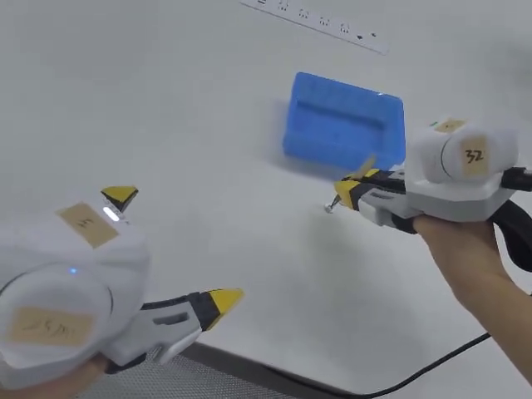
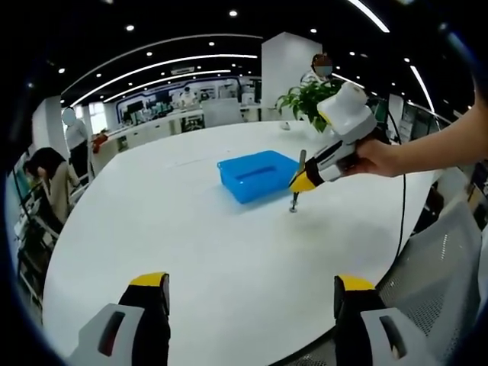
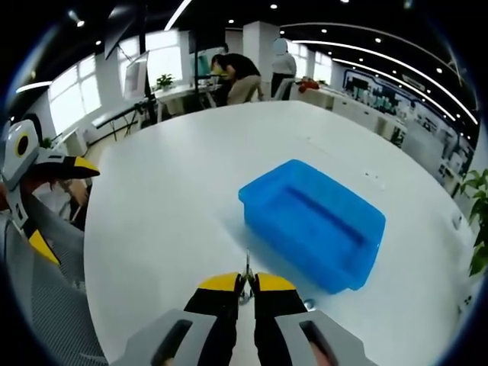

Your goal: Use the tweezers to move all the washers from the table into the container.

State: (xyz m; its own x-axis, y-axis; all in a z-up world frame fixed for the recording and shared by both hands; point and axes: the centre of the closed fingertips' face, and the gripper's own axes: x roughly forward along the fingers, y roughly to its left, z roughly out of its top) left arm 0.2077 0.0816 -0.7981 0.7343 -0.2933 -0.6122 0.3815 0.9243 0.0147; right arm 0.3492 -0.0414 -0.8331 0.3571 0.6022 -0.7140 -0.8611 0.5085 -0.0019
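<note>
The right tool (image 1: 353, 184) is clenched on the thin grey metal tweezers (image 2: 297, 183). They stick out past its yellow tips and point down at the smooth white tabletop (image 1: 208, 125). I cannot tell whether the points touch it or hover just above.

In the head view this pair sits at 3 o'clock. The shallow blue plastic container (image 1: 345, 120) lies flat just beyond it, at 1 o'clock. The left tool (image 1: 170, 249) hangs released at 8 o'clock, jaws wide apart and grasping nothing, well apart from the work.

The washers are too small to make out with any certainty. In the right gripper view a small grey speck (image 3: 307, 304) lies on the tabletop at 5 o'clock, just beside the jaws and near the container's closest wall. It may be a washer. Whether the tweezers already nip one is not visible.

A washer is probably light, stiff and smooth. Lying flush on so slick a surface, it would likely skate away rather than lift. The surest hold is probably across the ring, with one point through the hole and the other outside the rim. The tweezers look thin and springy, so too hard a squeeze could flick the piece off.

The tabletop is broad, rounded at its edge and evenly lit. A black cable (image 1: 432, 362) trails off it at 5 o'clock, and a white power strip (image 1: 316, 21) lies at 12 o'clock. Around it is an open-plan office with ceiling light strips, people at far desks and a green potted plant (image 2: 305, 99).
</note>
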